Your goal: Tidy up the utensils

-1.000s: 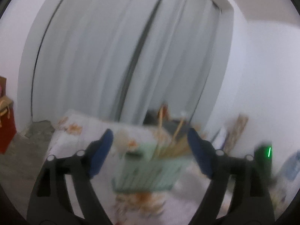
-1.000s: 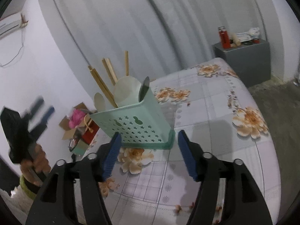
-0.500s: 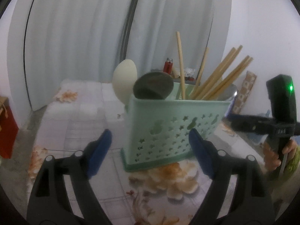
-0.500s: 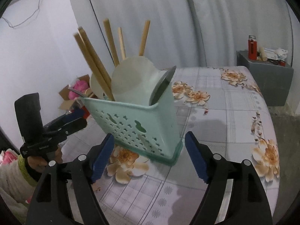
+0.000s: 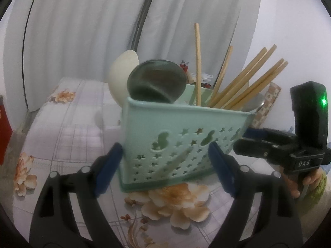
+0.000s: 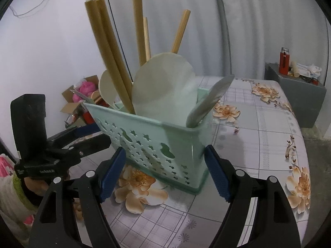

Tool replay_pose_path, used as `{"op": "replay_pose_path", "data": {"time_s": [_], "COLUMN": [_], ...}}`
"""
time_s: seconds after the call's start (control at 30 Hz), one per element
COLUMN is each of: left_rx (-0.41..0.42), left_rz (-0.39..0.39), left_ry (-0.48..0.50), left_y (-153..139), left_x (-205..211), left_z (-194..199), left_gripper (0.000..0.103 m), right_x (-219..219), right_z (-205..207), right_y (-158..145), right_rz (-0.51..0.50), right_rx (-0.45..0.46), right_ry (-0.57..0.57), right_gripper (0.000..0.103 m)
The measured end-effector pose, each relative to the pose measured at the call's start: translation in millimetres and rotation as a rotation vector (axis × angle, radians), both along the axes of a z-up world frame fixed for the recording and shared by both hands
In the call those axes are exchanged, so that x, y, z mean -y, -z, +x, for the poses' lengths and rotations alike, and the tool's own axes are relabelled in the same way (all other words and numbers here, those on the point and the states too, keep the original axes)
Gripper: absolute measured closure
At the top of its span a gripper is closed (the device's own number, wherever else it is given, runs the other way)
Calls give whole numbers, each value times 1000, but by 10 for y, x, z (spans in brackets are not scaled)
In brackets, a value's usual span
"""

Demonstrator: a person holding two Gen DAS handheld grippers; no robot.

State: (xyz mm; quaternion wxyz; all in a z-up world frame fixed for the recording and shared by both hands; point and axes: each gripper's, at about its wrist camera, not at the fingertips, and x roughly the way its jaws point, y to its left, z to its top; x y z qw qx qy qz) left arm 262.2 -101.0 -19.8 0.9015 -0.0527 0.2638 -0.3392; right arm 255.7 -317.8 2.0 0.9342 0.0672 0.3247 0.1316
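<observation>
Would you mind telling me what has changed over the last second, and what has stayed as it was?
Both grippers came in toward the green utensil holder, which now fills much more of each wrist view. The left gripper dipped down from the curtain to face it. The right gripper has just been opening its jaws; the holder sits beyond them, ungripped. Nothing was grasped or released. The holder, chopsticks and spoons stayed put on the floral tablecloth.

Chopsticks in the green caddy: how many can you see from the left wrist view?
6 chopsticks: two near-upright in the middle of the caddy, four leaning right at its right end. Others may be hidden.
</observation>
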Motion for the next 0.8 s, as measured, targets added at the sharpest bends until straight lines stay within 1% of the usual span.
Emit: {"op": "replay_pose_path", "data": {"time_s": [0.1,0.23,0.27,0.4,0.53,0.8], "left_rx": [-6,-15,-17,-29,-43,-38], "left_rz": [-3,-5,-2,-5,-17,-28], "left_ry": [-7,-4,-3,1,-4,-9], "left_y": [-27,-34,-13,-32,-26,2], "left_x": [6,-7,-14,-41,-97,-264], "left_z": [-69,-106,-58,-85,-150,-394], "left_gripper": [23,23,23,23,23,23], "right_x": [8,-1,-5,-18,-47,-211], "right_z": [2,4,-1,-34,-127,-425], "right_y": [-13,-8,-10,-25,-21,-11], "right_rz": [19,3,2,8,20,17], "right_rx": [-12,-17,-19,-26,-34,-34], "right_ry": [8,13,12,13,20,17], "right_gripper": [27,27,27,27,27,27]}}
